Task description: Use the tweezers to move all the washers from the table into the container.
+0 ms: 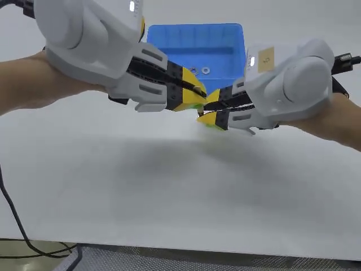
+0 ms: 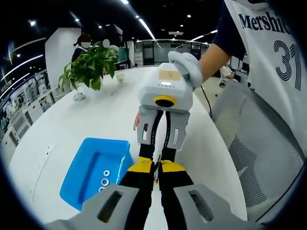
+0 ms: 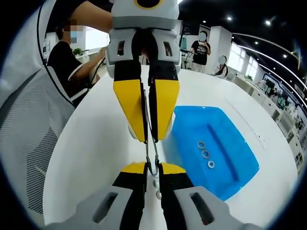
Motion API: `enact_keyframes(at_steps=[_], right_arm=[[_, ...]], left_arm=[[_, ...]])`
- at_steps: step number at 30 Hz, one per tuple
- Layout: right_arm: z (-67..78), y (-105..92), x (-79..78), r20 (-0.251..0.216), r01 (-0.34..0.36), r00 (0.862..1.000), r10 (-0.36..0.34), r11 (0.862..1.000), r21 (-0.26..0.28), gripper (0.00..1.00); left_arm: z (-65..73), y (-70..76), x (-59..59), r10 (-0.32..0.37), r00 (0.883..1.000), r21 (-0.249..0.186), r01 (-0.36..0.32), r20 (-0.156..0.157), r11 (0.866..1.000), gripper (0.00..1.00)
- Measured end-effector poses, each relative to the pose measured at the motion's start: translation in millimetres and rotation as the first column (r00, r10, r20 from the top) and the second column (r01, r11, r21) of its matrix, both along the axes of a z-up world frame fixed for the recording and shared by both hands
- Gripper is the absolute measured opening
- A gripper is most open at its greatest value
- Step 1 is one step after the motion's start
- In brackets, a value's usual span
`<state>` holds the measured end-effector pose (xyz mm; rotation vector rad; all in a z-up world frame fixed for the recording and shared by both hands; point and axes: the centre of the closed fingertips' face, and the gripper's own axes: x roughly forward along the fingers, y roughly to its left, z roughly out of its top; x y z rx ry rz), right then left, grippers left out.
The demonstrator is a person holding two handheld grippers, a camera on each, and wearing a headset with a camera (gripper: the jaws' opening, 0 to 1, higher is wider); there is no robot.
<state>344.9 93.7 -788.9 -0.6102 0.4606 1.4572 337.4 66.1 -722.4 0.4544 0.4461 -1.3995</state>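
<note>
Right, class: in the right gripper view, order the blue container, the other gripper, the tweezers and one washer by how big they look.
1. blue container and left gripper: alike, and the gripper is nearer, so unranked.
2. tweezers
3. washer

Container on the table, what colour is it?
The container is blue, clearest in the right gripper view.

my thin grey metal tweezers (image 3: 151, 153) look smooth; the small round metal washers (image 1: 205, 70) shine; the blue rectangular plastic container (image 1: 186, 42) is smooth, the white table (image 1: 169, 186) matt.
</note>
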Motion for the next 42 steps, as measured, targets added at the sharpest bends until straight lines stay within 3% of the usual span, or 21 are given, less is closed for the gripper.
enact_keyframes(at_steps=[4,14,17,20,26,31,36,42], right_arm=[[-0.5,-0.3,0.5,-0.004,0.003,1.000,-0.003,1.000,0.000,0.11],[-1.8,0.2,1.9,-0.028,0.014,0.999,-0.014,1.000,-0.003,0.11],[-2.2,-0.2,2.2,-0.035,0.018,0.999,-0.018,1.000,-0.003,0.10],[-2.6,-0.5,2.8,-0.049,0.022,0.999,-0.022,1.000,-0.006,0.09],[-2.3,2.2,-0.5,-0.047,0.009,0.999,-0.010,1.000,-0.011,0.09],[3.6,6.5,-6.3,-0.040,-0.005,0.999,0.005,1.000,-0.002,0.09],[13.7,11.4,-10.6,-0.024,-0.026,0.999,0.026,1.000,0.000,0.09],[29.2,15.0,-12.4,0.000,-0.038,0.999,0.038,0.999,0.010,0.09]], left_arm=[[-0.5,-0.7,0.4,-0.003,1.000,0.006,0.003,0.006,1.000,0.07],[0.2,-4.4,5.0,0.020,1.000,0.017,-0.020,-0.017,1.000,0.07],[-0.1,-6.1,5.7,0.014,1.000,0.019,-0.014,-0.028,1.000,0.07],[-1.0,-6.7,7.9,0.026,0.998,0.008,-0.025,-0.065,1.000,0.07],[-1.3,-3.5,5.6,0.021,0.996,0.013,-0.020,-0.089,1.000,0.07],[5.2,1.8,-2.6,0.000,0.997,0.022,0.001,-0.078,1.000,0.07],[9.1,8.2,-4.4,0.002,0.997,0.022,0.000,-0.076,1.000,0.07],[22.0,13.4,-4.2,-0.003,0.999,0.025,0.004,-0.046,1.000,0.07]])
